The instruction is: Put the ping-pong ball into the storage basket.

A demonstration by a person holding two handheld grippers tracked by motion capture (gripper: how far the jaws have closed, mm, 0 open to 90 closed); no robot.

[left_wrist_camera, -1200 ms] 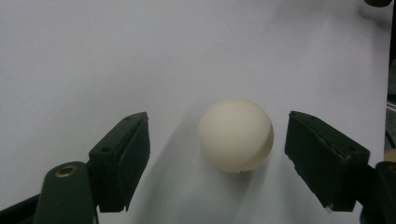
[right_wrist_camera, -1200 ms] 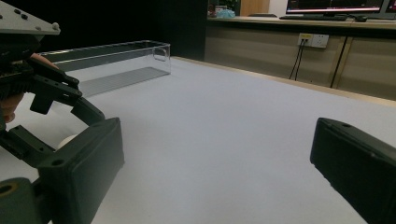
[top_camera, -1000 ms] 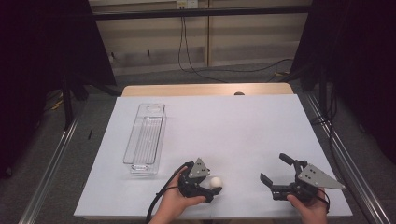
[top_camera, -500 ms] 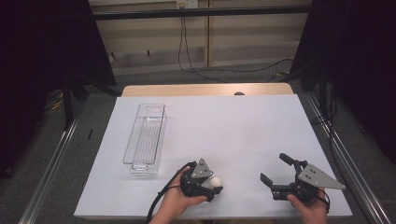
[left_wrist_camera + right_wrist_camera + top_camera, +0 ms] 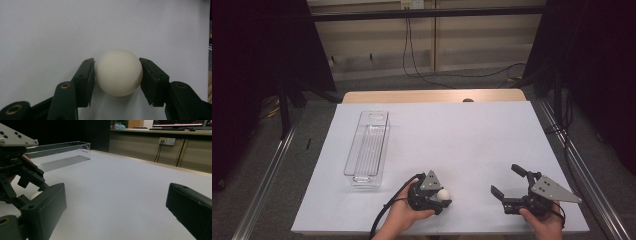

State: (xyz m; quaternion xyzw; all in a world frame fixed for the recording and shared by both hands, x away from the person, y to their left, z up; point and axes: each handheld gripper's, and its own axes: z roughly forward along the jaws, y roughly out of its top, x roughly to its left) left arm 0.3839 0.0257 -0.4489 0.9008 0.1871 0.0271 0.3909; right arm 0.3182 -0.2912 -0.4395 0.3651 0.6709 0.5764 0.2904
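A person sits at a table covered with a white sheet [image 5: 472, 135], holding a two-jaw gripper in each hand. The left gripper [image 5: 438, 199] lies low near the front edge of the table, its two black jaws closed against opposite sides of a small white ball [image 5: 119, 72]. In the left gripper view the ball sits squarely between the jaw tips, touching both, with the white sheet just beneath it. The right gripper [image 5: 507, 185] rests well off to the right of the ball, also near the front edge; its jaws stand wide apart with nothing between them. Beyond the left gripper's fingers and off to their left, a long clear plastic bin [image 5: 368, 146] stands on the sheet, well apart from the ball, lying lengthwise away from the person
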